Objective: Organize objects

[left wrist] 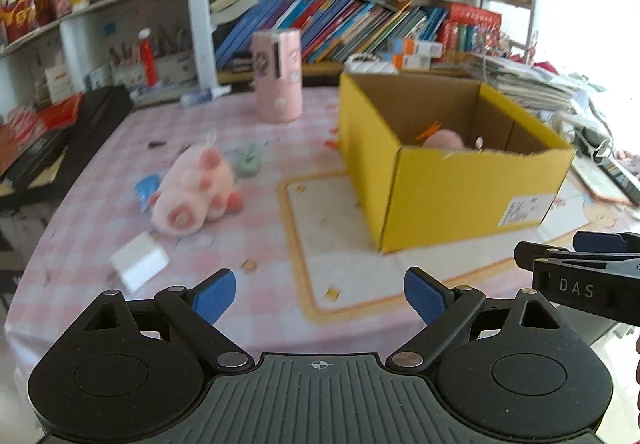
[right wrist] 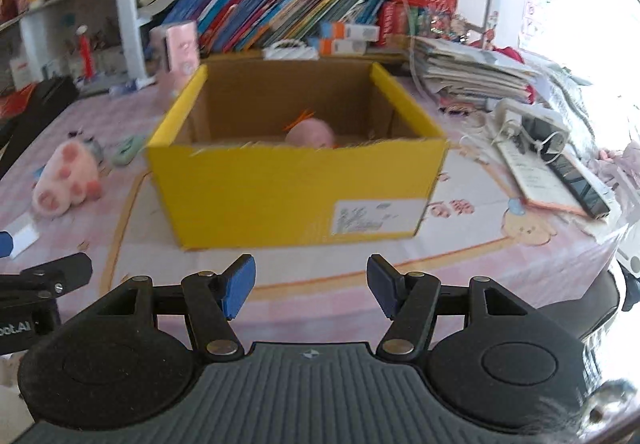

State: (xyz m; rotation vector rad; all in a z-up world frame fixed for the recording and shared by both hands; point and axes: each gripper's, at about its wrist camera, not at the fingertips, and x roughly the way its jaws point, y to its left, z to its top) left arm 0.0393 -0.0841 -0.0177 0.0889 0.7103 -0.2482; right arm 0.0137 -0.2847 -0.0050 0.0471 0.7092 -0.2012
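Meanwhile, left gripper [left wrist: 320,298] and right gripper [right wrist: 311,290] gaped wide and empty; pink plush pig [left wrist: 196,189] lay left of centre, beside the yellow box [left wrist: 460,195].

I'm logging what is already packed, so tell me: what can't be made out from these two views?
- Pink soft item inside the yellow cardboard box: right wrist view, near wall hides its lower part; identity unclear.
- White shipping label on the box: motion blur, text unreadable.
- Small green object behind the pink plush toy: left wrist view, blurred and partly covered.
- Box floor: hidden by the walls in both views.
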